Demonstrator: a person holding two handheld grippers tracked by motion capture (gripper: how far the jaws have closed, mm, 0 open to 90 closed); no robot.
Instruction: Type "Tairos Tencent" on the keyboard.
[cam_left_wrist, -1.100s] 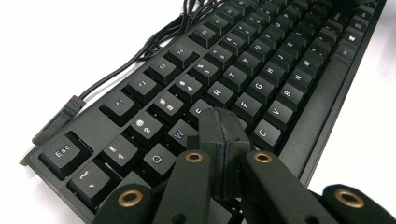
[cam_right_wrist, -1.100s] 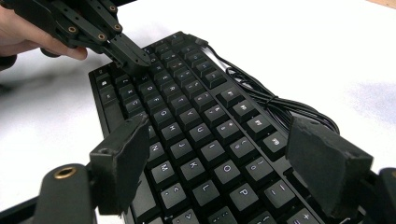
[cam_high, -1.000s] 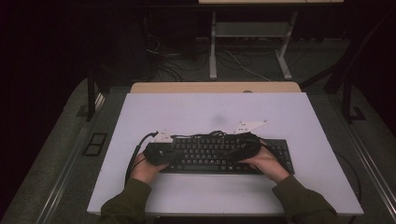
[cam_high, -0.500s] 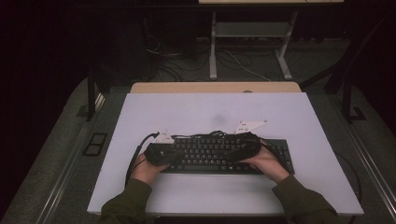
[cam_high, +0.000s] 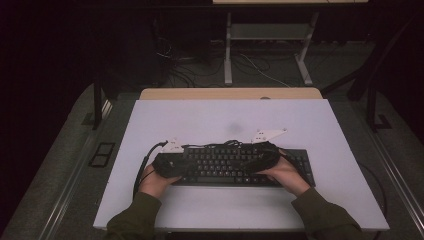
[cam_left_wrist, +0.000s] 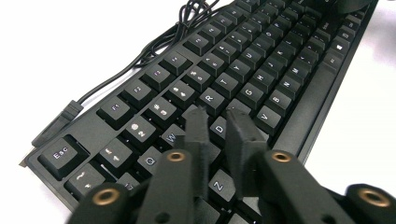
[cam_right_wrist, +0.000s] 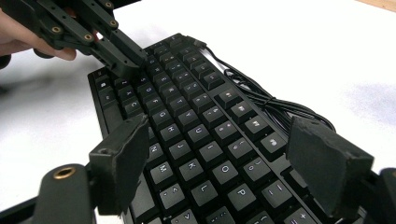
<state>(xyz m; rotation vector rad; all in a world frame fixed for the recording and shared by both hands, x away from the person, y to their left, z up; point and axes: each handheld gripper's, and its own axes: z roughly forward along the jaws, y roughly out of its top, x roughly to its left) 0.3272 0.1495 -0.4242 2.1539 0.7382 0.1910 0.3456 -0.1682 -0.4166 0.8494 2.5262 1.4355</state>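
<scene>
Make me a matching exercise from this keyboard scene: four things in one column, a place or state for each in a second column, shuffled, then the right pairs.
Things
1. left gripper
2. right gripper
3. keyboard cable
4. Esc key

Places or states
A. bunched on the white table behind the keyboard's back edge
B. jaws a narrow gap apart, nothing between them, tips over the letter keys at the keyboard's left end
C. at the keyboard's corner, beside where the cable comes out
D. jaws set wide apart, nothing between them, over the right-hand letter keys

Pairs: 1-B, 2-D, 3-A, 4-C

Dim surroundings, bright glaring tabletop
</scene>
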